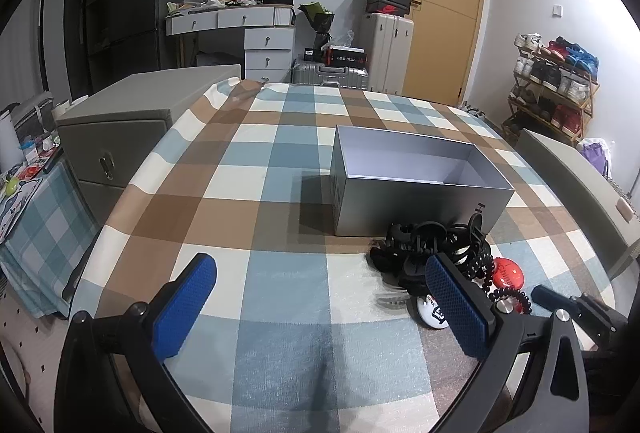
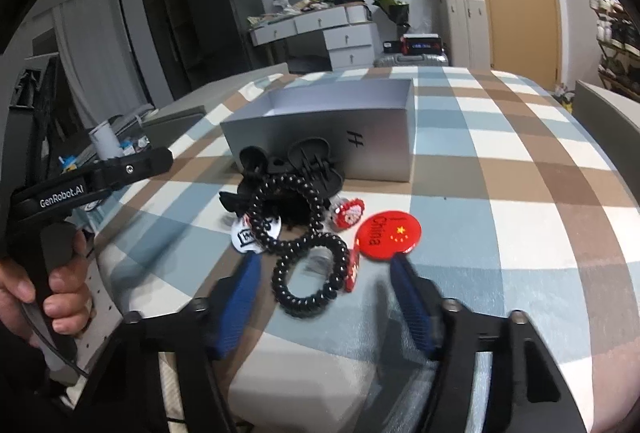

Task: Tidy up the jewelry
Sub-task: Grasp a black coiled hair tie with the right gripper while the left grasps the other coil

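Nearest me, my right gripper (image 2: 324, 297) hangs low over the checked tablecloth (image 2: 520, 193), its jaws about half open and holding nothing. A black coiled hair tie (image 2: 308, 273) lies between the two blue pads (image 2: 236, 297), but neither pad touches it, so I judge this the start of a grasp, not yet a hold. Just right of the coil lies a red round badge (image 2: 386, 233), and just past the coil a small red charm (image 2: 349, 213) and a white badge (image 2: 250, 235). Beyond them black hair clips (image 2: 304, 161) are heaped against the near wall of the open grey box (image 2: 320, 137), which looks empty inside and is probably where everything should go. My left gripper (image 1: 320, 305) waits wide open and empty over bare cloth, left of the pile, likely keeping clear of the right one's work. The person's hand (image 2: 60, 289) wraps its handle.
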Motion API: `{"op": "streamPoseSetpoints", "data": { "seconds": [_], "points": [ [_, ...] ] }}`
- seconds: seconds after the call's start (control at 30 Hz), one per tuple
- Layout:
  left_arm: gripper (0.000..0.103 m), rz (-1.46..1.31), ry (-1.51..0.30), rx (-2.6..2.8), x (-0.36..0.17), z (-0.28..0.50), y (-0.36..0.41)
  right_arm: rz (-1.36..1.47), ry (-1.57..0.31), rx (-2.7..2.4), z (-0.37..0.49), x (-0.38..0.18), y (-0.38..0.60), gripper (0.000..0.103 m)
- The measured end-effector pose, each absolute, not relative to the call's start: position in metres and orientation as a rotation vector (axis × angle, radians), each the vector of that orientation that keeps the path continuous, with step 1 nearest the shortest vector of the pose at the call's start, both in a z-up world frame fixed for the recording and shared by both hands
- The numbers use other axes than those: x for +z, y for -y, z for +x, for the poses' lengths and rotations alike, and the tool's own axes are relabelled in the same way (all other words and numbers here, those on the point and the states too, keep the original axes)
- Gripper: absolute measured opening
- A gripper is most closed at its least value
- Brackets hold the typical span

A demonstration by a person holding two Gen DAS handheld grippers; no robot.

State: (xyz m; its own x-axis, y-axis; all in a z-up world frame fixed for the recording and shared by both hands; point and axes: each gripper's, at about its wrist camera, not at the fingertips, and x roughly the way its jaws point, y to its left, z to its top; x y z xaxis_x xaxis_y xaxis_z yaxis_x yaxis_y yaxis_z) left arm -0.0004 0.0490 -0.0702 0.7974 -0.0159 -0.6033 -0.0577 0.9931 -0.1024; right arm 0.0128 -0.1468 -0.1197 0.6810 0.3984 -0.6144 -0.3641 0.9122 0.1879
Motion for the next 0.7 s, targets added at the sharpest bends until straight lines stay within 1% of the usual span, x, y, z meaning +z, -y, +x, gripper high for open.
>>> {"op": "streamPoseSetpoints", "data": {
  "seconds": [0.07,0.1,0.13,0.17,0.2,0.27,0.57,0.7],
  "points": [
    [0.102,-0.113,-0.647,0.024,-0.071,0.000,-0.049,0.042,-0.715,0.422,0.012,-0.122,0.146,0.042],
    [0.102,-0.112,-0.647,0.025,-0.070,0.000,-0.049,0.037,-0.719,0.422,0.012,-0.123,0.146,0.038],
    [0.102,-0.111,-0.645,0.025,-0.070,-0.001,-0.049,0.033,-0.723,0.421,0.011,-0.124,0.145,0.029],
    [0.102,-0.111,-0.643,0.026,-0.069,0.000,-0.049,0.030,-0.726,0.411,0.011,-0.124,0.145,0.023],
    [0.102,-0.110,-0.642,0.028,-0.069,0.000,-0.050,0.029,-0.730,0.394,0.010,-0.125,0.146,0.021],
    [0.102,-0.110,-0.640,0.028,-0.068,0.000,-0.050,0.046,-0.732,0.391,0.009,-0.126,0.150,0.011],
    [0.102,-0.073,-0.625,-0.065,-0.060,0.002,-0.035,0.043,-0.663,0.399,-0.003,-0.116,0.154,0.009],
    [0.102,0.066,-0.647,-0.163,-0.060,0.011,-0.006,0.065,-0.639,0.385,-0.005,-0.113,0.163,0.009]
  ]
}}
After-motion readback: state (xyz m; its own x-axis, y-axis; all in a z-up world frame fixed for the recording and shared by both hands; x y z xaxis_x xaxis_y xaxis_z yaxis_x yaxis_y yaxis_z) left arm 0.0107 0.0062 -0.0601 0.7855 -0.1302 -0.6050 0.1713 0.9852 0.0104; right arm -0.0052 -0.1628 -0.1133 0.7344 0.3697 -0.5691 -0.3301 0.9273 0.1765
